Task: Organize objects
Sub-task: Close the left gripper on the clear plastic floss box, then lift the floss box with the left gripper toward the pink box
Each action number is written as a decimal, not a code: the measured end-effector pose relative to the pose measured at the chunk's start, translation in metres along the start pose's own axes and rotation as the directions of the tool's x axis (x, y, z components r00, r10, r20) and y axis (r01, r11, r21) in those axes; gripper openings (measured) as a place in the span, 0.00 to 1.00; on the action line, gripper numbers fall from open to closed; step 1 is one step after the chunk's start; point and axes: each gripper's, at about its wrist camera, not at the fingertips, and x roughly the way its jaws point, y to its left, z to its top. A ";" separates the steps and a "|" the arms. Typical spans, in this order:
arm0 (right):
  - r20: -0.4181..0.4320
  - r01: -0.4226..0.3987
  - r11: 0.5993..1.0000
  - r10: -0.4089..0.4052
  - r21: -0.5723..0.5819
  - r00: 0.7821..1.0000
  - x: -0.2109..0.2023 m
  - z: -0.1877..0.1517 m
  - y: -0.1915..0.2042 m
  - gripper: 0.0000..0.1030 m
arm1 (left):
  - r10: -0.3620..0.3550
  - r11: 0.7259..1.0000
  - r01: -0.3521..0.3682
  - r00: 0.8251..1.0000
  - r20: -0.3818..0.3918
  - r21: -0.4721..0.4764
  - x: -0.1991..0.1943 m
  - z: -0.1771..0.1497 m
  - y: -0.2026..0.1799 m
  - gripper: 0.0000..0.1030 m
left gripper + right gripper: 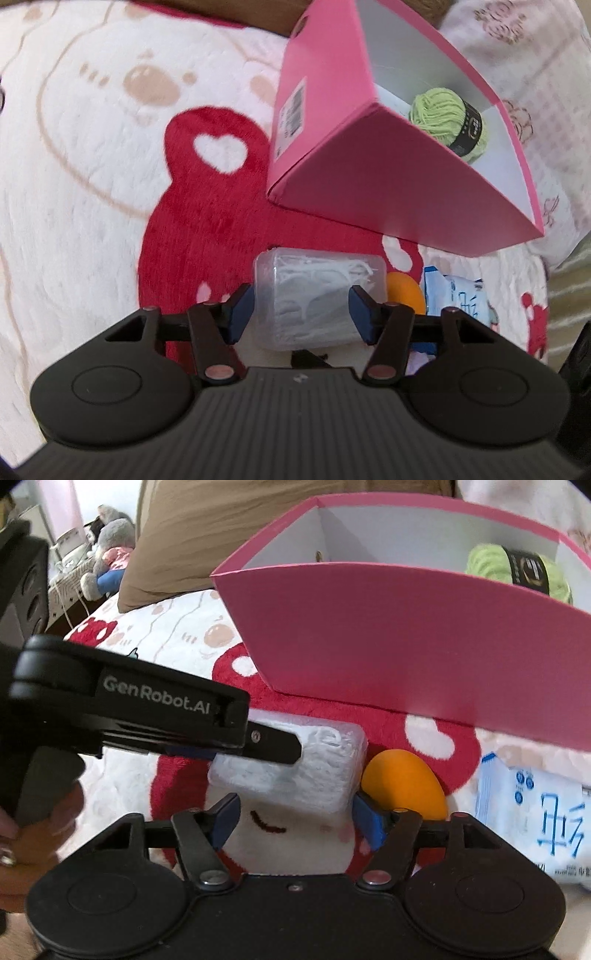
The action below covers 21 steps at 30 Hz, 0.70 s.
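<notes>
A clear plastic box of white floss picks [317, 295] lies on the blanket in front of a pink cardboard box [332, 177]. My left gripper [302, 314] is shut on the clear box, one blue pad against each side. In the right wrist view the clear box [295, 771] sits just ahead of my right gripper [295, 821], which is open, its pads not pressing on it. One black finger [273, 744] of the left gripper lies across the clear box's top. A green yarn ball [443, 114] [487, 565] lies inside the pink box [406, 646].
An orange egg-shaped sponge [402, 782] [404, 291] rests right of the clear box, then a blue-and-white tissue pack [528, 812] [458, 295]. Behind the red-and-white plush blanket [110, 184] lie a brown pillow [203, 535] and a plush toy [107, 546]. A hand [37, 819] holds the left gripper.
</notes>
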 end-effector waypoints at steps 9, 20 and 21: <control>0.018 0.038 0.995 -0.037 -0.090 0.999 0.001 -0.003 0.016 0.80 | 0.007 0.999 -0.008 1.000 -0.018 -0.049 -0.006 -0.003 0.004 0.52; 0.018 0.045 0.985 -0.043 -0.168 0.999 0.009 0.004 0.028 0.88 | 0.030 0.999 -0.030 0.999 0.016 -0.037 -0.008 0.003 0.010 0.53; 0.021 0.057 0.982 -0.054 -0.182 0.998 0.012 0.003 0.031 0.89 | 0.016 0.999 -0.015 1.000 0.005 -0.045 -0.007 0.003 0.012 0.52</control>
